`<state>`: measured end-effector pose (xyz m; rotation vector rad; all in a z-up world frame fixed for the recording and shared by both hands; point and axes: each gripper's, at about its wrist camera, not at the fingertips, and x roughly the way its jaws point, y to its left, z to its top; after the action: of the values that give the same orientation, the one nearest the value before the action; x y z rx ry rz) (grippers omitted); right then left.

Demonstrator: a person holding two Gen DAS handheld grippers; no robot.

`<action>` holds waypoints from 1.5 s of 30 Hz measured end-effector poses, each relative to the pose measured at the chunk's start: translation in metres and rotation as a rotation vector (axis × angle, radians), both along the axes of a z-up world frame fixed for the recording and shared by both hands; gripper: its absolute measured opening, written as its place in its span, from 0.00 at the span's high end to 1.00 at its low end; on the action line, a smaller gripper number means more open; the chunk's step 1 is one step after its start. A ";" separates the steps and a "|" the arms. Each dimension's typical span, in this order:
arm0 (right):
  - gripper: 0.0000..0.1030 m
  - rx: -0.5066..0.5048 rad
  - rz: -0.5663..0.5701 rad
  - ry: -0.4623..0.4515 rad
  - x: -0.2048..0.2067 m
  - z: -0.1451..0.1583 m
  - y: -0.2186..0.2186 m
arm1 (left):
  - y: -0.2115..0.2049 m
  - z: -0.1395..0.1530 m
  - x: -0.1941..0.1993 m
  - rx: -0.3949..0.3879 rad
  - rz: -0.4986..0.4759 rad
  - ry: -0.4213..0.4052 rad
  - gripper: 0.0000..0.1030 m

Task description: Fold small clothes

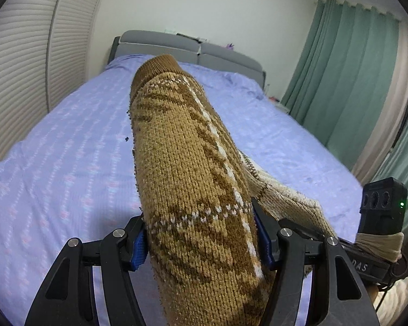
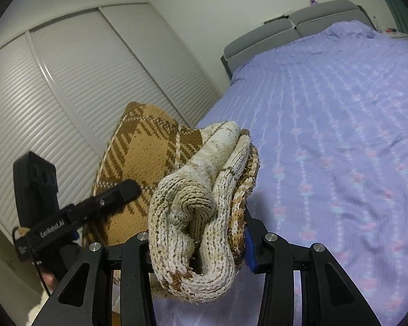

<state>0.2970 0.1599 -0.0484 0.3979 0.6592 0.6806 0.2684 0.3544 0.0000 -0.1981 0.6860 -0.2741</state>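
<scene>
Left wrist view: left gripper (image 1: 201, 244) raised over the bed (image 1: 68, 163), pointing toward the grey headboard (image 1: 187, 46), jaws clamped on a thick fold of the brown knit sweater (image 1: 187, 176); blue pads (image 1: 138, 247) press into the knit from both sides. Sweater bulges up out of the jaws, ribbed edge at the top, and it's off the purple bedspread. Right gripper body seen at the far right, level with the left one, a cream part of the sweater running toward it. Green curtains (image 1: 348, 81) behind

Right wrist view: right gripper (image 2: 201, 247) closed around a bunched cream-and-brown wad of the same sweater, tilted up, bed on the right, louvred closet doors (image 2: 68, 95) on the left. Left gripper sits just beside, lower left, brown plaid panel stretched between the two
</scene>
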 end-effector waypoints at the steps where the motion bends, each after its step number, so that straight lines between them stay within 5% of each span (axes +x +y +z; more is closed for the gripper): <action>1: 0.59 -0.002 0.003 0.006 0.004 -0.004 0.005 | 0.003 -0.001 0.004 0.018 0.001 0.005 0.40; 9: 0.61 -0.061 -0.001 0.044 0.033 -0.039 0.057 | 0.019 -0.030 0.051 0.179 -0.015 0.038 0.40; 19: 0.61 -0.117 0.061 0.171 0.059 -0.100 0.094 | 0.058 -0.115 0.088 0.248 0.037 0.221 0.40; 27: 0.56 -0.036 0.121 0.256 0.067 -0.114 0.084 | 0.072 -0.129 0.077 0.231 0.042 0.224 0.33; 33: 0.48 0.020 0.151 0.280 0.072 -0.120 0.060 | 0.069 -0.117 0.059 0.317 0.101 0.182 0.28; 38: 0.45 0.016 0.127 0.207 0.057 -0.113 0.047 | 0.067 -0.112 0.023 0.317 0.128 0.128 0.28; 45: 0.45 -0.022 0.110 0.198 0.055 -0.117 0.037 | 0.086 -0.123 -0.007 0.204 0.198 0.116 0.23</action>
<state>0.3520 0.1964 -0.1658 0.4143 0.8809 0.7432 0.2616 0.4401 -0.1232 -0.0859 0.7983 -0.0026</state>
